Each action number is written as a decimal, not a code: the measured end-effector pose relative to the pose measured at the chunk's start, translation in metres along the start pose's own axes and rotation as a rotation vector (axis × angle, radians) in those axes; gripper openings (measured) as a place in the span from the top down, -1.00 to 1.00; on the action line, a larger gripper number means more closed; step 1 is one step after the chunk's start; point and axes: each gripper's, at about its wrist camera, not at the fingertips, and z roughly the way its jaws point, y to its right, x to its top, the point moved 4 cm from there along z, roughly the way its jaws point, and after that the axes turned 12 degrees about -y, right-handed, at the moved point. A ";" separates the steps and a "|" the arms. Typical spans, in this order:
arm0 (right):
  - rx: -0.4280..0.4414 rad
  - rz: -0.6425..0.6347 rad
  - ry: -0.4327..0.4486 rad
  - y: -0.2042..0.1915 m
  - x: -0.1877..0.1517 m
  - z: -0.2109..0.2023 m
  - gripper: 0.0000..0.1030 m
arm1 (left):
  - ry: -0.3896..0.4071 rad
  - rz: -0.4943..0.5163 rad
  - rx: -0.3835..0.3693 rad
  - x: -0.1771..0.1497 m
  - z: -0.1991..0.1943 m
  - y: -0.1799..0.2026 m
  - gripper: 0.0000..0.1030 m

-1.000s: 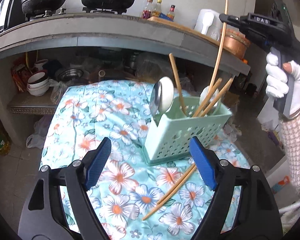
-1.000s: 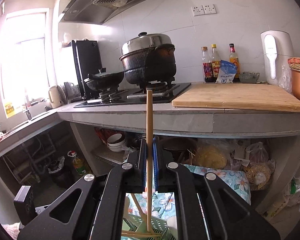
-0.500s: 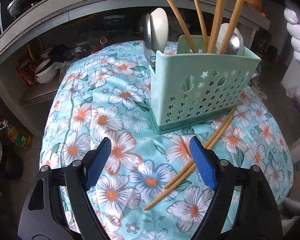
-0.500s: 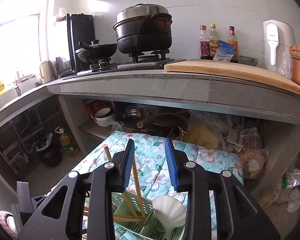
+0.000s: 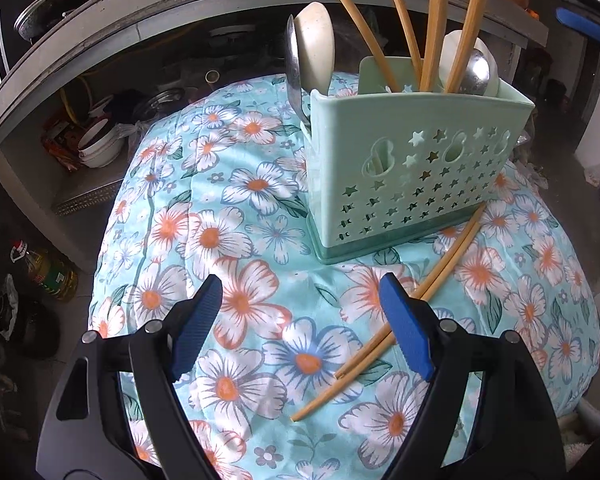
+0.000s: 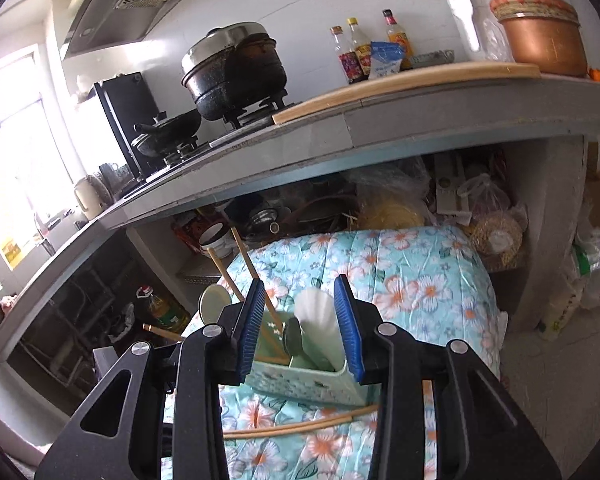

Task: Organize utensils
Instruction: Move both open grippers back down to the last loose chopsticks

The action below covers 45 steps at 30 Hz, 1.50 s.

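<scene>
A mint-green perforated utensil holder (image 5: 416, 176) stands on the floral cloth (image 5: 236, 240). It holds several wooden chopsticks (image 5: 436, 20), white spoons (image 5: 318, 46) and a metal spoon (image 5: 474, 72). Two loose chopsticks (image 5: 396, 308) lie on the cloth in front of the holder. My left gripper (image 5: 300, 320) is open and empty, low over the cloth, its right finger over the loose chopsticks. My right gripper (image 6: 302, 324) is open and empty above the holder (image 6: 300, 376), with the loose chopsticks (image 6: 300, 426) below it.
A grey concrete counter (image 6: 340, 136) with a black pot (image 6: 232, 68), bottles (image 6: 360, 52) and a cutting board runs behind the table. Bowls (image 5: 100, 144) and pans sit under it. An oil bottle (image 5: 48, 272) stands on the floor at left.
My right gripper opened and let a chopstick go into the holder, then drew back above it. My left gripper moved down and closer to the loose chopsticks.
</scene>
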 end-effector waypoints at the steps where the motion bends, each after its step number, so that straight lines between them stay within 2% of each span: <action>1: 0.005 0.023 -0.014 0.005 -0.008 0.001 0.31 | 0.000 0.001 0.002 0.000 0.000 0.000 -0.49; 7: 0.050 0.149 -0.109 0.028 -0.052 0.019 0.31 | 0.002 0.011 0.016 0.000 0.000 0.001 -0.49; 15: 0.130 0.249 -0.226 0.033 -0.092 0.053 0.31 | 0.004 0.023 0.027 -0.001 0.000 0.005 -0.49; 28: 0.208 0.357 -0.356 0.035 -0.122 0.100 0.31 | -0.004 0.029 0.039 -0.003 0.009 0.001 -0.49; 39: 0.296 0.570 -0.418 0.056 -0.149 0.151 0.31 | 0.031 0.073 0.016 -0.009 0.018 0.000 -0.48; 45: 0.331 0.669 -0.442 0.061 -0.158 0.181 0.39 | 0.036 0.097 -0.015 -0.010 0.021 0.000 -0.18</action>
